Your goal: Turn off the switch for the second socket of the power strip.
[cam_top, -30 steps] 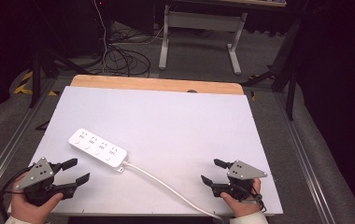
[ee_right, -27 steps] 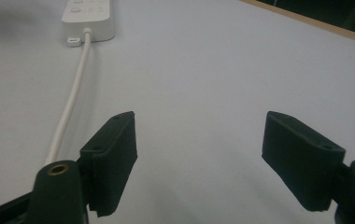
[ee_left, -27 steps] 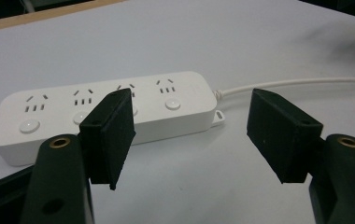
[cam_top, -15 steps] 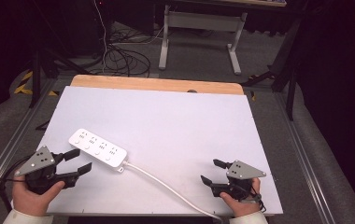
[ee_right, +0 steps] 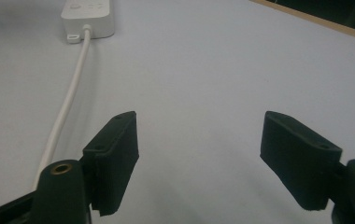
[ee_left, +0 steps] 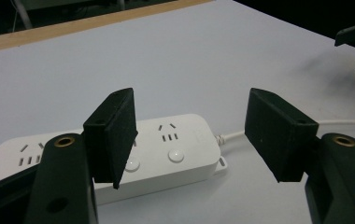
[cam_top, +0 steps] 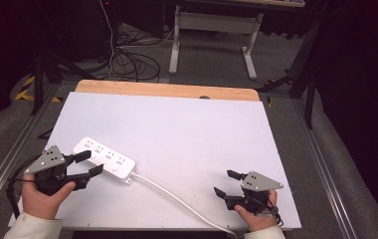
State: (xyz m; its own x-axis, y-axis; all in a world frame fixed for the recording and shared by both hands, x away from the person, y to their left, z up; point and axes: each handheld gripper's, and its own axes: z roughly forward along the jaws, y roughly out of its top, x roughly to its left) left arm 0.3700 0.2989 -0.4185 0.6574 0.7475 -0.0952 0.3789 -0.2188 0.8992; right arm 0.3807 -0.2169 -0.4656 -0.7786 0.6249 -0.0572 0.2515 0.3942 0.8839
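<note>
Power strip (cam_top: pixel 105 159), white with several sockets, lies flat toward eight o'clock on the white table (cam_top: pixel 187 134), its white cable (cam_top: pixel 177 199) running off toward five o'clock to the near edge. Left gripper (cam_top: pixel 91 163) sits at the strip's near-left end, jaws spread apart with one over the strip's top and nothing clamped. Right gripper (cam_top: pixel 223 183) hovers at four o'clock, well apart from the strip, jaws wide and empty.

White table (cam_top: pixel 187 124), wooden far edge (cam_top: pixel 167 90); beyond, perhaps tangled cables (cam_top: pixel 127 59).
</note>
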